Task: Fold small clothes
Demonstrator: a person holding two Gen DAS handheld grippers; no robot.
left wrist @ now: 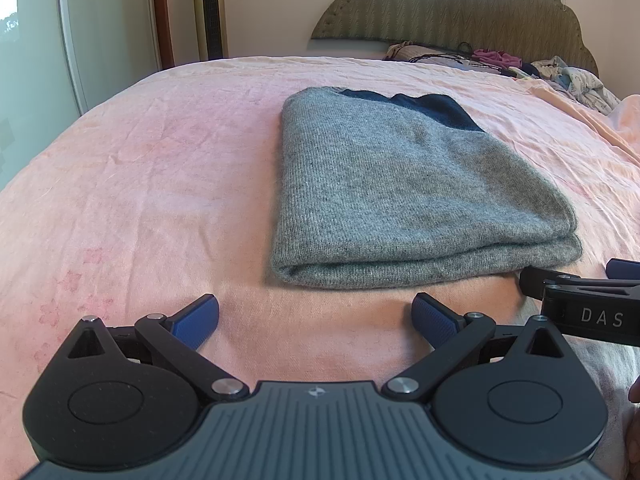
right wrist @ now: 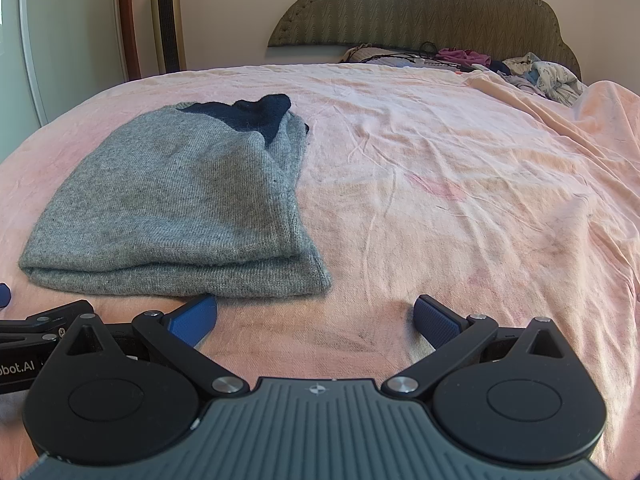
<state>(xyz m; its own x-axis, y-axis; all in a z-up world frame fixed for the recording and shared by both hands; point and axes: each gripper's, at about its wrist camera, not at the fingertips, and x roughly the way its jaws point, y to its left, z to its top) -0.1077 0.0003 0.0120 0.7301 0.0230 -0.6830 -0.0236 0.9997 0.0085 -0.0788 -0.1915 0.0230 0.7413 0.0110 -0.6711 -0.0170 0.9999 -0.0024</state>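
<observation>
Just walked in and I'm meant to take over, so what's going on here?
A person is folding small clothes on a bed with a pink sheet, a handheld gripper in each hand. A grey knit garment lies folded on it. The left gripper and right gripper are both open and empty, just short of its near edge.

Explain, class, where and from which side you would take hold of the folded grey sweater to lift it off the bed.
Grip the grey sweater at its thick rolled near edge, coming in low from the front. There the layers stack into a rounded lip the fingers can probably close over. The far end, with its loose dark blue cuffs, would likely unfold.
</observation>
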